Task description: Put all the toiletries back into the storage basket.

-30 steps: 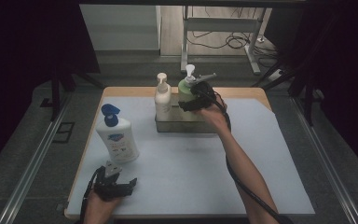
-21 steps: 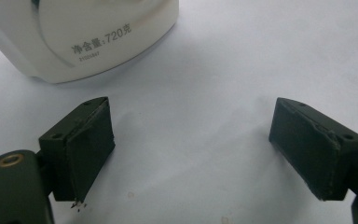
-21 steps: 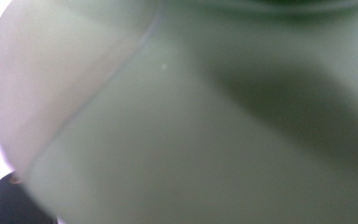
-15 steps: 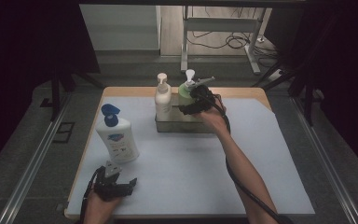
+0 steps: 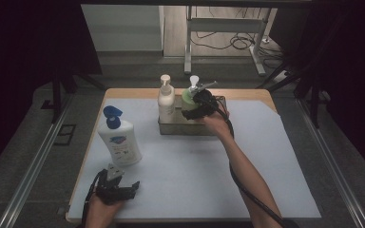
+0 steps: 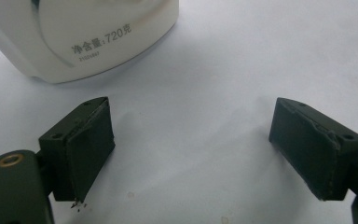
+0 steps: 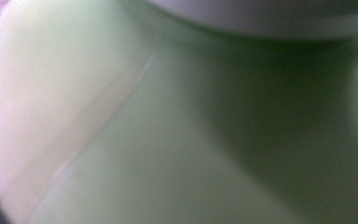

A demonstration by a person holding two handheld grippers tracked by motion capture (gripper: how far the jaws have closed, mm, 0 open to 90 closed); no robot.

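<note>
A white mat (image 5: 195, 166) covers the table. At upper centre, the right gripper (image 5: 200, 103) is clamped on the green bottle (image 5: 188, 99) in the metal tray (image 5: 190, 128) (beside a white bottle (image 5: 166, 99)). It should move straight and upright. Lower left, the left gripper (image 5: 116, 186) rests with jaws apart.

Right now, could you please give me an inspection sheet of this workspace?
Surface: wooden table under a white mat.
Job's things: green pump bottle and white pump bottle upright in a metal tray.
Clutter: large white bottle with blue cap standing on the mat.
Grippers: right gripper at the green bottle, grip unclear; left gripper open, resting low.
Cables: black cable along the right forearm; more on the floor.
Surroundings: dark, desk legs behind.
</note>
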